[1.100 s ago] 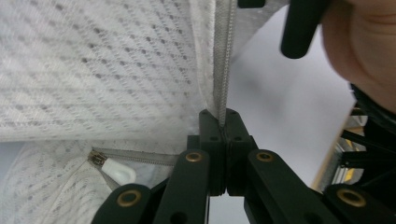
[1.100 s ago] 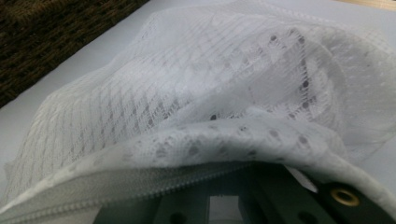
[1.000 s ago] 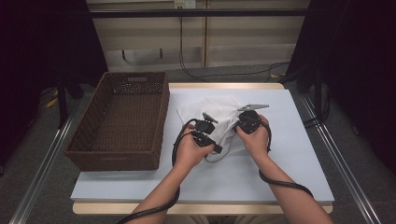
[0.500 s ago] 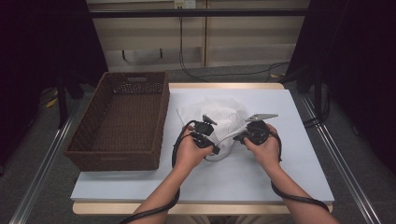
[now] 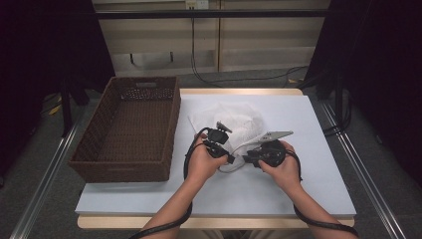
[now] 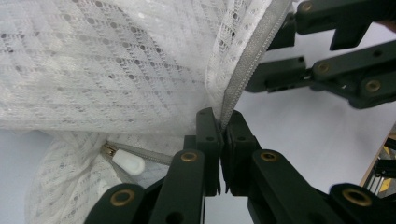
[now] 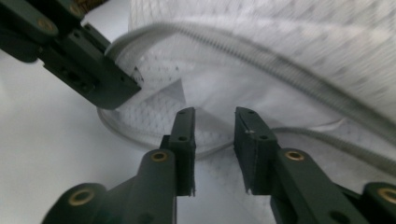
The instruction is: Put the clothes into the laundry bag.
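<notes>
A white mesh laundry bag point(image 5: 240, 121) with a grey zipper lies crumpled mid-table. My left gripper point(image 5: 230, 159) is shut on the bag's zipper edge point(image 6: 247, 60); in the left gripper view the band runs up from between the closed pads of the left gripper point(image 6: 222, 122). A white zipper pull point(image 6: 128, 162) sits lower left of the jaws. My right gripper point(image 5: 247, 158) faces the left one at the bag's near edge. Its jaws have just been opening. In the right gripper view the right gripper point(image 7: 215, 126) stands apart, mesh behind the gap, nothing pinched.
A dark brown wicker basket point(image 5: 129, 124) stands on the table's left side, close to the bag. The white table board point(image 5: 318, 164) extends right and toward the person. Black cables trail from both grippers along the forearms.
My right gripper has moved from the top of the bag toward the person, down to the bag's near edge, and its jaws have parted. The left gripper has kept its hold in place.
</notes>
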